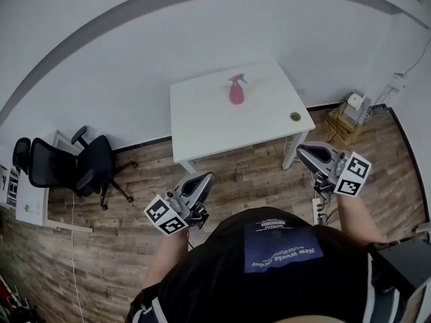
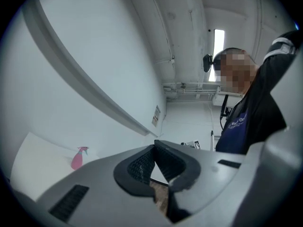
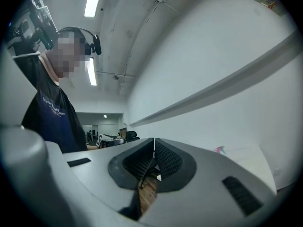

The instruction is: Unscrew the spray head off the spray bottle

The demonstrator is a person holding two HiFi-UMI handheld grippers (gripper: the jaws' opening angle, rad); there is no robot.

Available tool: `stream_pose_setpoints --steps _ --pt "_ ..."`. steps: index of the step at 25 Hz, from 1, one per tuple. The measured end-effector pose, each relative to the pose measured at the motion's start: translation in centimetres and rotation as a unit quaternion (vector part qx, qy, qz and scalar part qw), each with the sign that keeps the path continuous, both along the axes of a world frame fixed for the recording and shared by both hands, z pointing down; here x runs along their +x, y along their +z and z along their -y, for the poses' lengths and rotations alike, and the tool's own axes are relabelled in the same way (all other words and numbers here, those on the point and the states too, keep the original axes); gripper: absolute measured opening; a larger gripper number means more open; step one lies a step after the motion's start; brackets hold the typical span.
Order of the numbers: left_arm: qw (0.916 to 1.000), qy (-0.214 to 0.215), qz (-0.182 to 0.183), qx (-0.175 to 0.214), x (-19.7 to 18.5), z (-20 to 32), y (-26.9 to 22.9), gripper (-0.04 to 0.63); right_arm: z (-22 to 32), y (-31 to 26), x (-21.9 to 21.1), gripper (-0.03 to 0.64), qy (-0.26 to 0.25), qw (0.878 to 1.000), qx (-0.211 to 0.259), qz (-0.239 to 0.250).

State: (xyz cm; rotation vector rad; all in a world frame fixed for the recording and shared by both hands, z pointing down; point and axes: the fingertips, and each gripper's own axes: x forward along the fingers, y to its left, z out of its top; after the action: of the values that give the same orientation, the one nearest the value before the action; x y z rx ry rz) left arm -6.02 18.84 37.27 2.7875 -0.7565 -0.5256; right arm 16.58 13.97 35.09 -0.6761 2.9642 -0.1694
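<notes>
My left gripper point(image 1: 202, 180) is held low at the near left, above the brown wood-plank floor point(image 1: 249, 173). Its own view shows the two ribbed black pads pressed together at the tips, with nothing between them. My right gripper point(image 1: 303, 153) is at the near right, close to the table's right leg. Its jaws are likewise pressed together and empty.

The pink plastic spray bottle point(image 1: 236, 90) stands upright on the white rectangular table point(image 1: 202, 120), towards the far side and a little right of the middle. Its spray head point(image 1: 237, 79) is seated on top. The bottle is well apart from both grippers, and neither one touches the table. In the left gripper view the bottle appears small at the lower left. In the right gripper view it is only a pink speck at the right, too small to show more.

Near the table's right edge lies a small dark round object point(image 1: 295, 116) (possibly a cable port, though the view is too coarse to tell). A black wheeled office chair point(image 1: 74, 167) stands on the floor at the left, well apart from the table.
</notes>
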Motion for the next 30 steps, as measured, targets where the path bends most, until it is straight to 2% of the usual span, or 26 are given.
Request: stream_pose_setpoints --steps 8,15,21,30 --pt "1.0 0.0 0.0 -0.008 -7.2 5.0 0.9 0.003 5.0 0.3 -7.0 -0.002 -0.001 1.0 -0.003 -0.007" --pt "0.9995 -0.023 -0.005 -0.021 -9.6 8.5 1.8 0.002 9.5 0.8 -9.5 -0.002 -0.028 0.999 -0.011 -0.016" --pt "0.9982 -0.055 0.004 -0.026 -8.1 12.9 2.2 0.003 15.6 1.8 -8.6 -0.002 -0.064 0.998 -0.018 -0.006" --pt "0.9928 -0.117 0.0 -0.028 -1.7 22.0 1.1 0.002 26.8 1.5 -4.8 -0.002 -0.157 0.987 -0.023 -0.012"
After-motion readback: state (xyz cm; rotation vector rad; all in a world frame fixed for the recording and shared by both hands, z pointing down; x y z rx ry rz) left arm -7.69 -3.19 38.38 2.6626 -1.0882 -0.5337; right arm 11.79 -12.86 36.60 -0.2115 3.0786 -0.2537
